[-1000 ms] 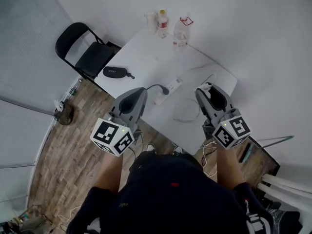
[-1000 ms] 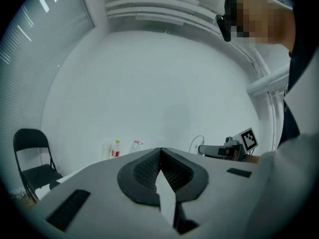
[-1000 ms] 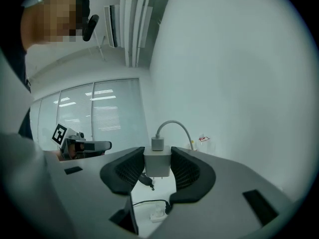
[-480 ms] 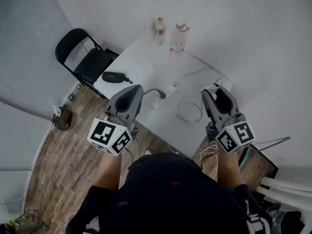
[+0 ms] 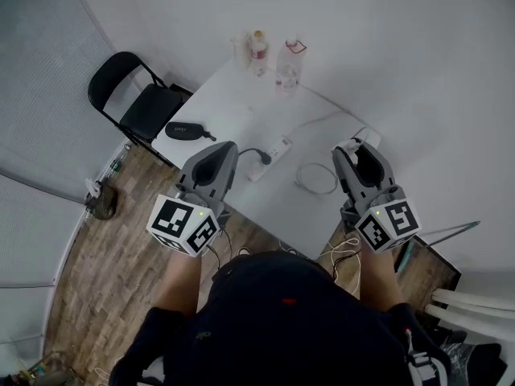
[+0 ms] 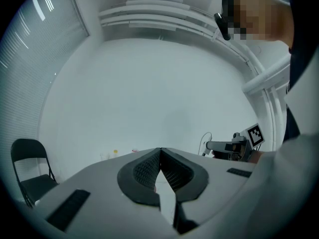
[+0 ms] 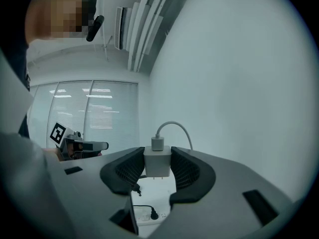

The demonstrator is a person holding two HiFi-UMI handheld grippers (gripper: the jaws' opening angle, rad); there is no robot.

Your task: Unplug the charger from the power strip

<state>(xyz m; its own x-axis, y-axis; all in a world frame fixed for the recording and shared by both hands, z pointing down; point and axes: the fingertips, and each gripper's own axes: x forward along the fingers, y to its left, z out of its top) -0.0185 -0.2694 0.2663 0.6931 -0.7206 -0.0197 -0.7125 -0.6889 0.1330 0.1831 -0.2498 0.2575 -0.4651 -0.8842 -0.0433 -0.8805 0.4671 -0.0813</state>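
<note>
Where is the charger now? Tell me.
In the right gripper view, the charger sits clamped between the right gripper's jaws, prongs bare, above the power strip on the table.

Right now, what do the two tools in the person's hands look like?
The left tool and right tool are matching smooth grey shells with black ribbed pads inside the jaws. Each carries a white cube printed with black square markers, with a tiny green light. The person wears a dark top.
</note>
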